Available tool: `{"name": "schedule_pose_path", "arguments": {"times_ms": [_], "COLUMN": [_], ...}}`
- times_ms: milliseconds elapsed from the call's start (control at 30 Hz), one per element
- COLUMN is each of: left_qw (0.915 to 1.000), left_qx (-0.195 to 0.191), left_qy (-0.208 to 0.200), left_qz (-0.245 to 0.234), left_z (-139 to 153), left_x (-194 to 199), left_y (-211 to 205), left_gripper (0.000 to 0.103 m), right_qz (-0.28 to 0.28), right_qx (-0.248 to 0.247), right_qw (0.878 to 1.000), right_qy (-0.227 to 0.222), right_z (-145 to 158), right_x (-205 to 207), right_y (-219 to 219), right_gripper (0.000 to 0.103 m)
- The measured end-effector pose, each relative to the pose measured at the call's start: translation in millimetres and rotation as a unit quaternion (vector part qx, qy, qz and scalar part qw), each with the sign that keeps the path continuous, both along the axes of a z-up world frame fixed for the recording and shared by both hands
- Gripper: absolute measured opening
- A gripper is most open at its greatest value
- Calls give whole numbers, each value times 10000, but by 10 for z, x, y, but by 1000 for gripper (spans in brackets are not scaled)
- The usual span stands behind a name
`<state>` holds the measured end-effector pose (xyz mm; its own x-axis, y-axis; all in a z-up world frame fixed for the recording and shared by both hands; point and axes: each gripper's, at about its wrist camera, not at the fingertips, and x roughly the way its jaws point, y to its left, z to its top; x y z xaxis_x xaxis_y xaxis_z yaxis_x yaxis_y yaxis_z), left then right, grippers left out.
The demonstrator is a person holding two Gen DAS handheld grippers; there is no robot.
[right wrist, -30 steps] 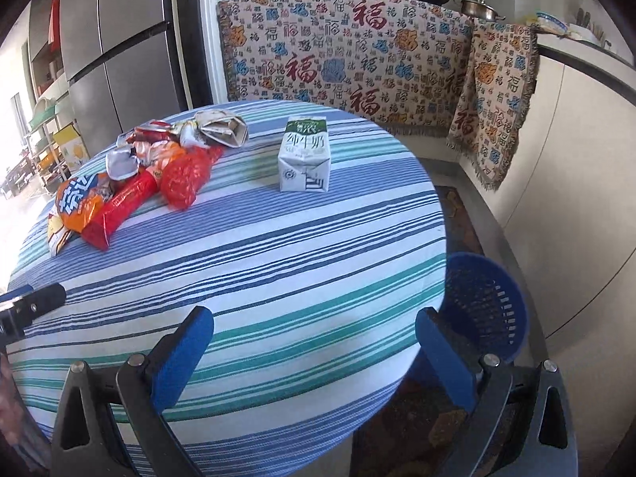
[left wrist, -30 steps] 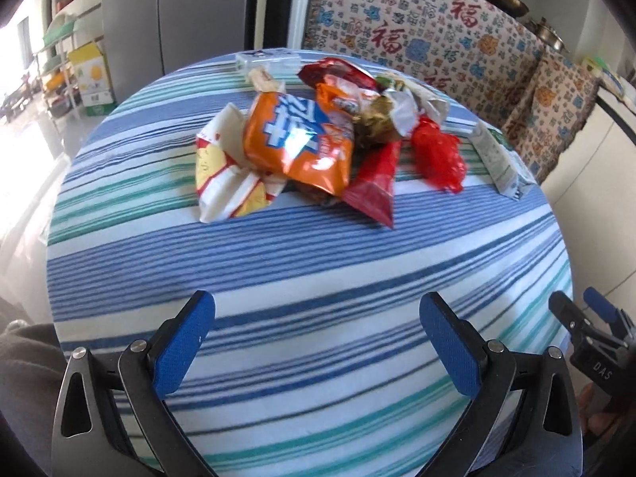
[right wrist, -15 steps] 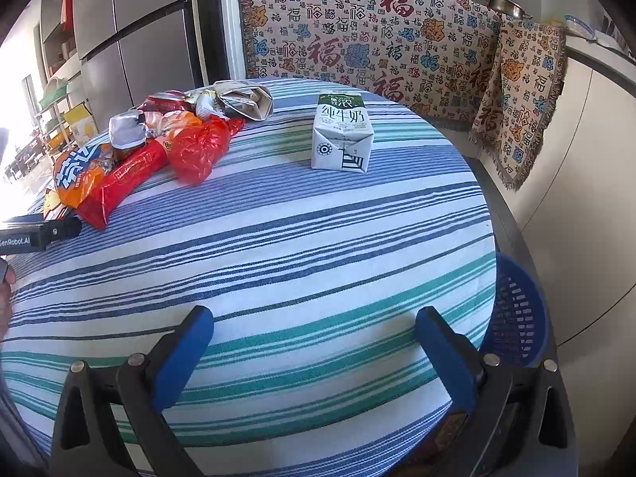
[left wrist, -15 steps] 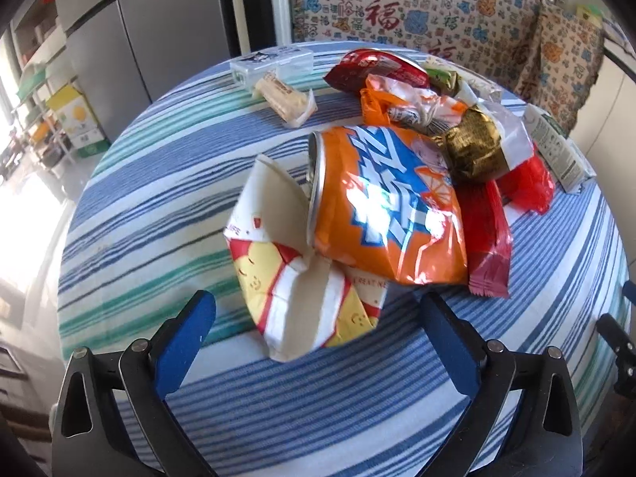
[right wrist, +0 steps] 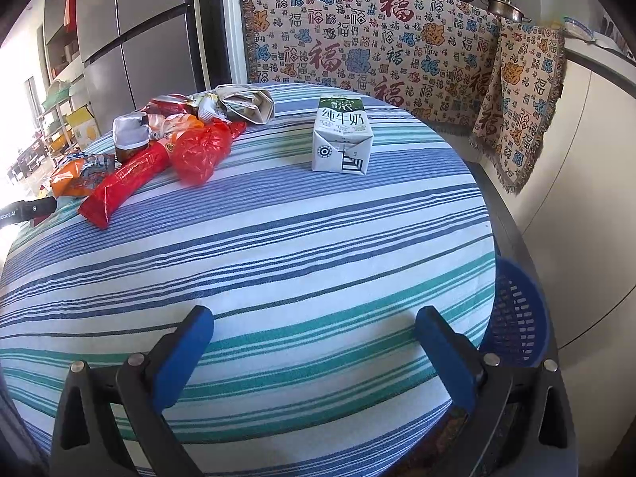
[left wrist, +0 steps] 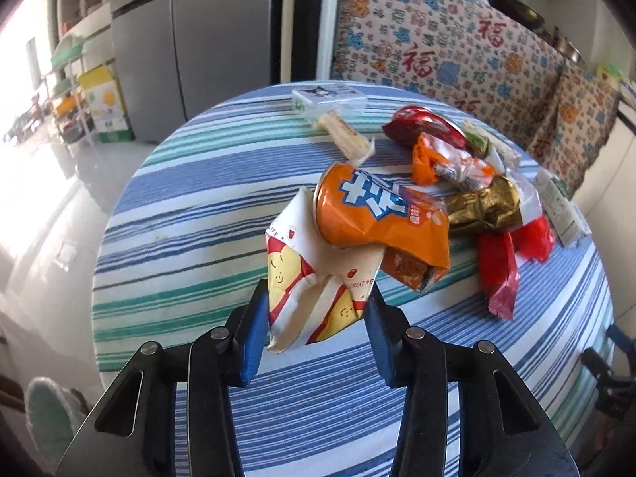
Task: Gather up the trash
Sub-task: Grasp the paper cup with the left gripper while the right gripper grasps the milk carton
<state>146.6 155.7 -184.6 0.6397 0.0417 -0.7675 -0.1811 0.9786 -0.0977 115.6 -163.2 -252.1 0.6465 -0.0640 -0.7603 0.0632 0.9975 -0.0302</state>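
A pile of trash lies on the round striped table (left wrist: 206,206). At its near side a crumpled white, red and yellow paper bag (left wrist: 306,278) sits between the blue pads of my left gripper (left wrist: 316,318). The jaws are closing, and both pads touch the bag's sides. An orange snack bag (left wrist: 373,214) rests on the paper bag's top. Behind lie a red wrapper (left wrist: 499,274) and a gold wrapper (left wrist: 481,206). My right gripper (right wrist: 314,342) hangs open over the bare near part of the table, with nothing between its fingers. A milk carton (right wrist: 342,135) stands upright beyond it.
A blue plastic basket (right wrist: 516,310) stands on the floor beside the table's right edge. A red plastic bag (right wrist: 200,151) and folded newspaper (right wrist: 246,103) lie in the pile. A white box (left wrist: 330,99) sits at the table's far edge. Fridge and patterned cloth stand behind.
My left gripper has moved forward to the pile, and its jaws have narrowed from wide open to touching the paper bag. The right gripper has barely moved and stays open.
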Motion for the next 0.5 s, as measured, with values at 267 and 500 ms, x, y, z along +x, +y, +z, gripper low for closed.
{"name": "schedule_pose_path", "arguments": {"times_ms": [267,500], "left_qw": [9969,9939], "left_qx": [-520,-563], "left_qy": [-91,-135], "left_qz": [-591,-944], "left_z": [80,117], "left_x": [-121,-283], "left_y": [-151,-354], "left_gripper": [42,40], "right_qz": [117,-220], "right_qx": [55,815], "right_qw": [9990,9956], "right_qy": [439,395], "right_z": [23,262], "right_x": [144,433], "right_y": [-107,-537], "right_gripper": [103,102]}}
